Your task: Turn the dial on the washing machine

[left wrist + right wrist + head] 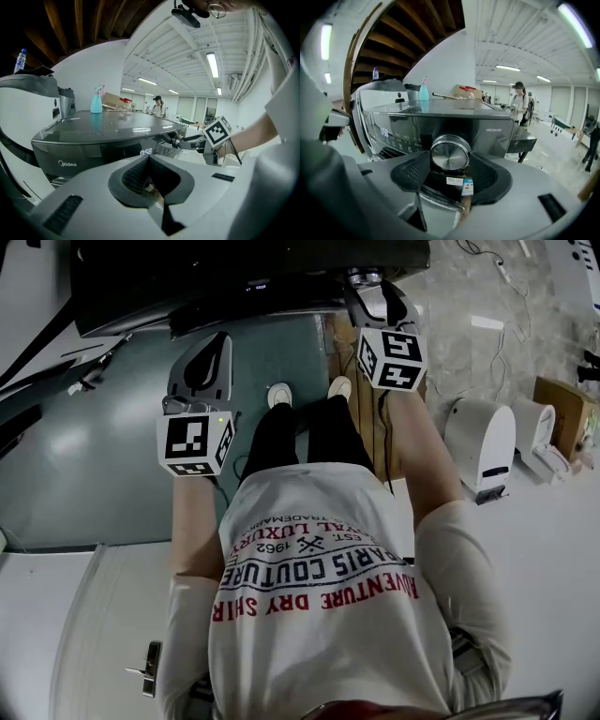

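Observation:
The dark grey washing machine (93,140) stands in front of me, its display (146,152) lit. Its round silver dial (450,152) sits at the panel's right end. My right gripper (450,160) is around the dial, with a pad touching it on each side. The left gripper view also shows the right gripper (180,139) reaching the dial from the right. In the head view the right gripper (375,292) is at the machine's front edge. My left gripper (149,159) hangs in front of the panel, left of the dial, its tips together and holding nothing.
A blue spray bottle (96,101) and a cardboard box (465,91) stand on the machine's top. Two white appliances (480,442) and a brown box (562,413) sit on the floor to my right. Far off in the hall stands a person (520,101).

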A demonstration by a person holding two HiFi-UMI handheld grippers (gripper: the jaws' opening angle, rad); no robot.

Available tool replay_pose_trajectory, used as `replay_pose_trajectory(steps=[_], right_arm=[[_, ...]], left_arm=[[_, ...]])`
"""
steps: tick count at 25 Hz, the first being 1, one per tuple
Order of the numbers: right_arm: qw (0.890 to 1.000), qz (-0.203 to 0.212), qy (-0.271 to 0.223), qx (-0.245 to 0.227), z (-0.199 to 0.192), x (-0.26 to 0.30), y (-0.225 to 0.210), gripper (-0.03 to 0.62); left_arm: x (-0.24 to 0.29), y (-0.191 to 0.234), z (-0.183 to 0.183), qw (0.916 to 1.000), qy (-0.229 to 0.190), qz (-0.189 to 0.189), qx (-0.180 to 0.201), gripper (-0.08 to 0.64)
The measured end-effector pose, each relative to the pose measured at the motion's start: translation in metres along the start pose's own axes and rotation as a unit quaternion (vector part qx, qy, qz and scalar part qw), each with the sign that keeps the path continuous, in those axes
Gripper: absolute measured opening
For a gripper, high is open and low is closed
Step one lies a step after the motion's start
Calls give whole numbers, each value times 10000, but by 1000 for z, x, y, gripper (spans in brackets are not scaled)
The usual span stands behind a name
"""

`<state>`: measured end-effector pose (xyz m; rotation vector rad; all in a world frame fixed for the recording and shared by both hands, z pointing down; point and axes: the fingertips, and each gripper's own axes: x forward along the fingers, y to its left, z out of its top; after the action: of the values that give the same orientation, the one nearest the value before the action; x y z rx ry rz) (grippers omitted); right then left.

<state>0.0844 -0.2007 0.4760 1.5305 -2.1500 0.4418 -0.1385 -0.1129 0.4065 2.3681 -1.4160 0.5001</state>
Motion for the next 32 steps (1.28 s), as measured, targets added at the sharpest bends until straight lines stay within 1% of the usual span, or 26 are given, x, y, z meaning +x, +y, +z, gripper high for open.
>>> replay_pose_trajectory(steps=[2, 4, 7, 9, 10, 12, 14, 16, 18, 20, 23, 27, 29, 32], right_arm=[[9995, 116, 13, 284, 0, 0, -2, 276], [9993, 155, 11, 352, 0, -1, -2, 276], [9992, 187, -17, 345, -1, 0, -1, 278], [9998, 141, -43, 165, 0, 1, -1, 279], [9999, 46, -76, -58, 0, 1, -1, 284], [9969, -244, -201, -718, 5, -1, 0, 318], [9874, -506, -347, -1456, 8, -5, 4, 327], [9754, -659, -448, -2053, 6, -7, 7, 327], [9661, -718, -469, -2434, 3, -6, 11, 327], [9607, -790, -454, -2623, 2, -3, 12, 327], [9605, -851, -381, -2623, 1, 0, 9, 325], [9638, -799, -330, -2524, 2, 0, 9, 284], [9647, -779, -302, -2497, 2, -1, 10, 282], [9719, -712, -248, -2230, 2, 0, 10, 282]], left_arm=[[-1, -3, 1, 10000, -4, -3, -1, 17], [-2, -6, 1, 10000, -10, -24, 4, 17], [-1, -8, 1, 10000, -7, -28, 7, 17], [0, -8, -1, 10000, 13, -23, 6, 17], [0, -9, -2, 10000, 30, -23, 8, 17], [1, -11, -3, 10000, 61, -28, 14, 17], [1, -15, -4, 10000, 69, -29, 1, 17], [2, -17, -4, 10000, 68, -17, -35, 17], [3, -19, -4, 10000, 68, -11, -54, 17], [4, -19, -6, 9999, 74, -20, -64, 17], [5, -21, -7, 9999, 92, -41, -61, 17], [4, -23, -5, 9999, 90, -22, -55, 17], [3, -23, -5, 9999, 98, -4, -47, 17], [2, -21, -6, 9999, 96, 28, -47, 17]])
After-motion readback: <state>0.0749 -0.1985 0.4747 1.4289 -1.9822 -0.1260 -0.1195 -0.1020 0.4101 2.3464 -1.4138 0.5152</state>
